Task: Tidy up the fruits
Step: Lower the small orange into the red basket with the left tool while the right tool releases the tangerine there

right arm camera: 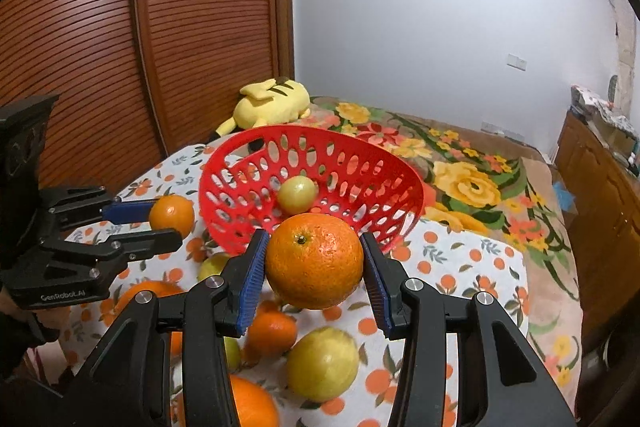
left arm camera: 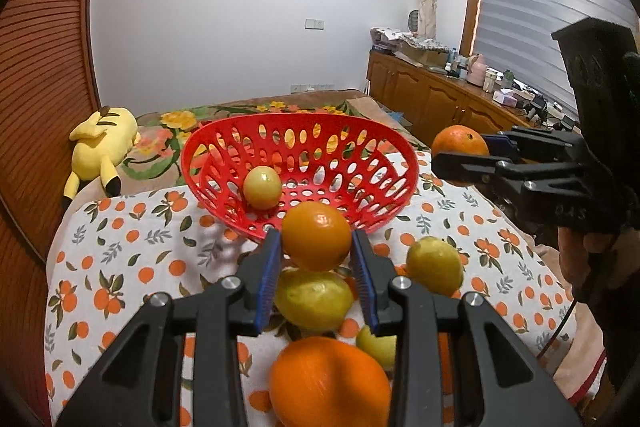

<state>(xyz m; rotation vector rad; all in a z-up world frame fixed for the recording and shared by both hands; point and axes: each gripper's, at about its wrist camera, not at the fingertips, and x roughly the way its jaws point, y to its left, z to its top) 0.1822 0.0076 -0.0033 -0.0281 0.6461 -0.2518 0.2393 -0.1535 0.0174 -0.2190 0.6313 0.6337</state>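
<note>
A yellow plush toy [left arm camera: 100,143] lies at far left on the flowered blanket. Next comes the red basket [left arm camera: 300,171], tilted toward me on the orange-print cloth [left arm camera: 120,247], one yellow-green fruit [left arm camera: 262,187] inside. My left gripper [left arm camera: 316,259] is clamped on a small orange [left arm camera: 316,235], held just before the basket's near rim. Loose lemons and oranges lie beneath. At right, my right gripper [right arm camera: 314,279] squeezes a larger orange [right arm camera: 314,261], also raised near the rim.

Left tool [left arm camera: 316,259] grips orange [left arm camera: 316,235] before red basket [left arm camera: 300,147].
</note>
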